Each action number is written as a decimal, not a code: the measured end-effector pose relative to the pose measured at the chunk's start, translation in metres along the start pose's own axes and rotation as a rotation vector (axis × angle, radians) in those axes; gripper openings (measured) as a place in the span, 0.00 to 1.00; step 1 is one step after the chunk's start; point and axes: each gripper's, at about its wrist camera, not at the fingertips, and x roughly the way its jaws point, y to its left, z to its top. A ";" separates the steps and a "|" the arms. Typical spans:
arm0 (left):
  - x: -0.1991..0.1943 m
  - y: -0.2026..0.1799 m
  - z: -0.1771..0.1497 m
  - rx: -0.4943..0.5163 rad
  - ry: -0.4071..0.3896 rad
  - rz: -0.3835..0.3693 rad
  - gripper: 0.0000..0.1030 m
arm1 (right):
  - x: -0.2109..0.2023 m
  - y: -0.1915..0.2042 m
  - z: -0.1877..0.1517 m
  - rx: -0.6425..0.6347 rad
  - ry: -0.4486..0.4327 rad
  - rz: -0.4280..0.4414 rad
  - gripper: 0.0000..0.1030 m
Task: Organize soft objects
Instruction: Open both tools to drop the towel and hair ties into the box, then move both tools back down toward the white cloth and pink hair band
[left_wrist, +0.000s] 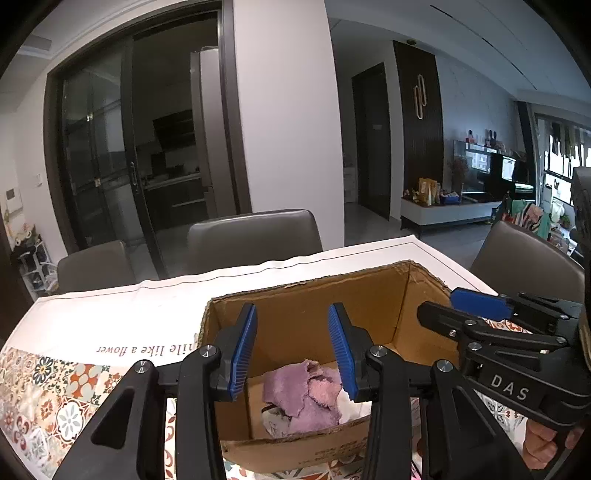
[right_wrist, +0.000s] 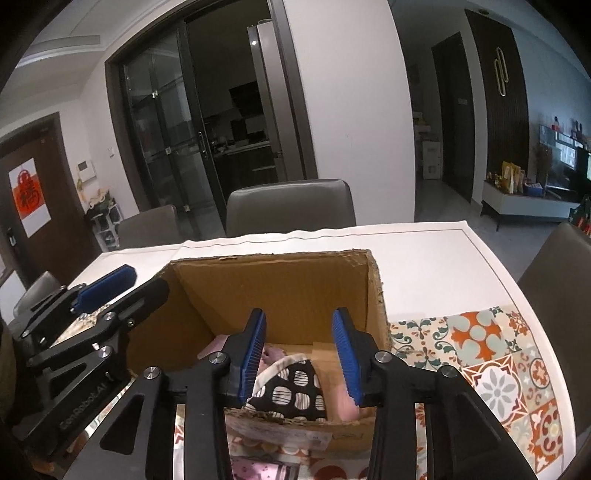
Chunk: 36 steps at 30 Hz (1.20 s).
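Nearest each camera, both hand-held grippers are hanging over the near rim of the cardboard box (left_wrist: 306, 325), jaws parted with nothing between the blue pads. The left hand-held gripper (left_wrist: 291, 347) is pointing down at the purple cloth (left_wrist: 303, 391), which is lying crumpled on the box floor just below and beyond its fingertips, with no clear long axis. The right hand-held gripper (right_wrist: 301, 354) is pointing likewise at a black spotted cloth (right_wrist: 295, 391) and pink fabric directly beneath it. Both soft items are sitting inside the box, so neither hand is noticeably nearer. Beyond the box, the patterned tabletop (right_wrist: 487, 354) is stretching toward the grey chairs (right_wrist: 291, 206).
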 end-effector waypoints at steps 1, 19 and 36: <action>-0.001 0.000 0.000 -0.002 0.000 -0.001 0.39 | -0.003 0.000 -0.001 -0.001 -0.007 -0.010 0.41; -0.064 0.003 -0.010 -0.023 -0.032 0.018 0.42 | -0.061 0.017 -0.011 -0.032 -0.076 -0.058 0.52; -0.123 -0.001 -0.033 -0.017 -0.072 0.059 0.49 | -0.122 0.026 -0.031 -0.024 -0.148 -0.092 0.70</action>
